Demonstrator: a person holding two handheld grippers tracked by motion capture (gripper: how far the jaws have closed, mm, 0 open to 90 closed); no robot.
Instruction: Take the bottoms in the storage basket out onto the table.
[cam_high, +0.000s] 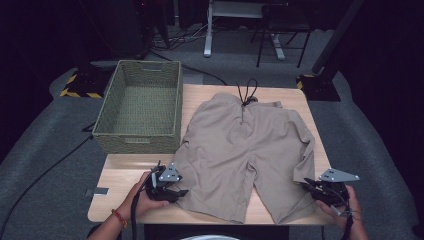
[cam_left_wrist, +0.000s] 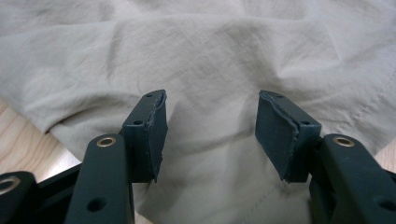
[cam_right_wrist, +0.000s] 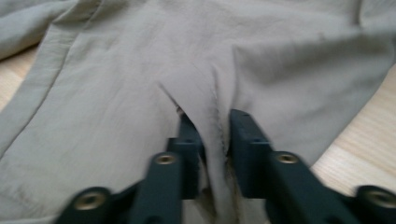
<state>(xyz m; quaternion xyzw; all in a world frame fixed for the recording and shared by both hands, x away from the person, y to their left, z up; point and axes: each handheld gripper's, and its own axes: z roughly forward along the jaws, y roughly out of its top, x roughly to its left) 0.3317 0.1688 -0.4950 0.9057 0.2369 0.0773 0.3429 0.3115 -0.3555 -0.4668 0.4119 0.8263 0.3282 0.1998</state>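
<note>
The right gripper (cam_right_wrist: 212, 135) jaws pinch a fold at the right leg hem of the shorts (cam_high: 245, 145), while the left gripper (cam_left_wrist: 210, 135) jaws stand open astride the left leg's cloth, the shorts lying waist-far on the surface (cam_high: 120, 175).

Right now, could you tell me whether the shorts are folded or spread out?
Spread out: the shorts lie flat on the table, both legs apart, waistband far from the person.
</note>
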